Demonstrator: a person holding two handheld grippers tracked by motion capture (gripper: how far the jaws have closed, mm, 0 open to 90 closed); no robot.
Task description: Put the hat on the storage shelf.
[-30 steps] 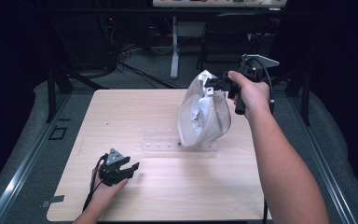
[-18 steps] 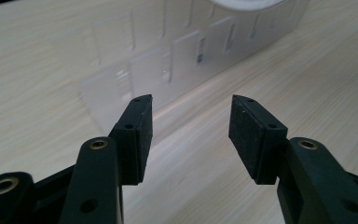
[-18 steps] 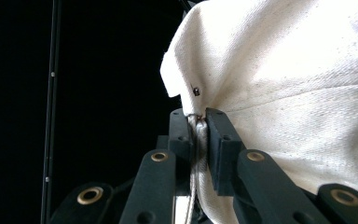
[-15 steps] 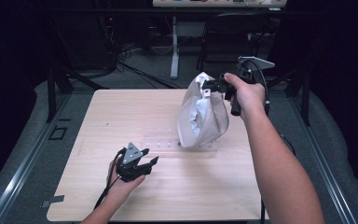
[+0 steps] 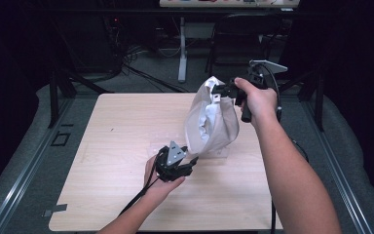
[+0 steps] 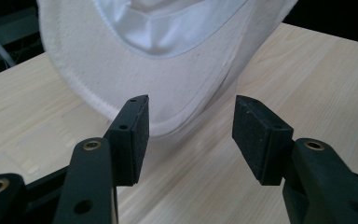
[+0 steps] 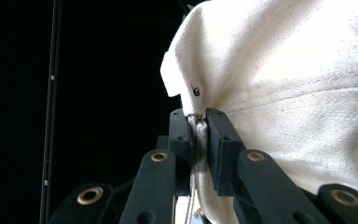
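A cream-white cloth bag [image 5: 210, 122] hangs above the wooden table [image 5: 117, 136], held up by its top edge. My right gripper [image 5: 220, 91] is shut on that edge, and the fabric is pinched between its pads [image 7: 198, 140]. The bag's shiny white lining [image 6: 158, 23] shows at its opening. My left gripper [image 5: 187, 163] is open just under the bag's lower end, near the table. In the left gripper view the bag's rounded bottom [image 6: 168, 93] sits right beyond the two open pads [image 6: 133, 135], apart from them.
A clear plastic sheet or tray [image 5: 168, 144] lies flat on the table under the bag. Dark floor, cables and a white stand [image 5: 181, 48] lie beyond the far edge. A metal frame [image 5: 53, 92] runs along the left side.
My left gripper has moved right and forward across the table, from the near left to just under the bag. The right gripper keeps holding the bag aloft, drifting slightly left.
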